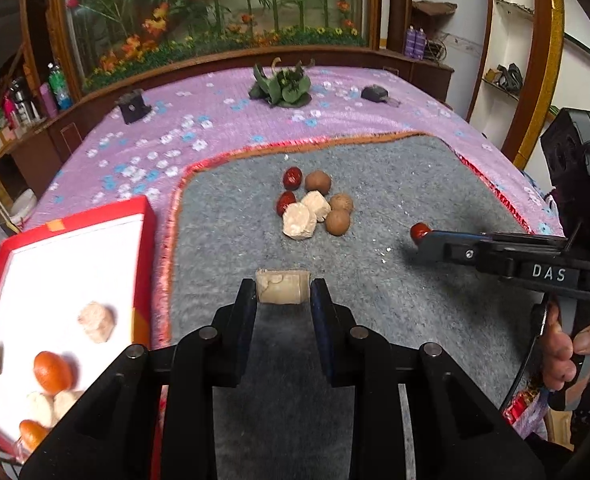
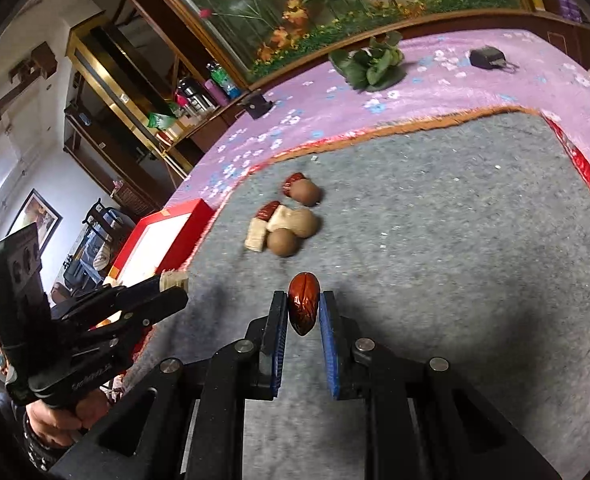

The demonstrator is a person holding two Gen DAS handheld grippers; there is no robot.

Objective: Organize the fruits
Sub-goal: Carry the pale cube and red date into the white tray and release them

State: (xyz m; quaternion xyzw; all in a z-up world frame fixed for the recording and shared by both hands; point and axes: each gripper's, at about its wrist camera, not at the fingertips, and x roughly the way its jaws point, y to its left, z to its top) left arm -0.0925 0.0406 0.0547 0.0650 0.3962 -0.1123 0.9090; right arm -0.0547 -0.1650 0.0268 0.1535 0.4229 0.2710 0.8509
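My left gripper is shut on a beige block, held just above the grey mat. My right gripper is shut on a wrinkled red date; in the left wrist view that date shows at its tip. A pile lies mid-mat: red dates, brown round fruits and beige blocks. At the left a red box with a white inside holds beige blocks and orange fruits. The right wrist view shows the left gripper beside the red box.
The mat lies on a purple floral cloth over the table. At the far side sit a green leafy ornament and two small black objects. A hand grips the right tool's handle. Shelves and a glass cabinet stand behind.
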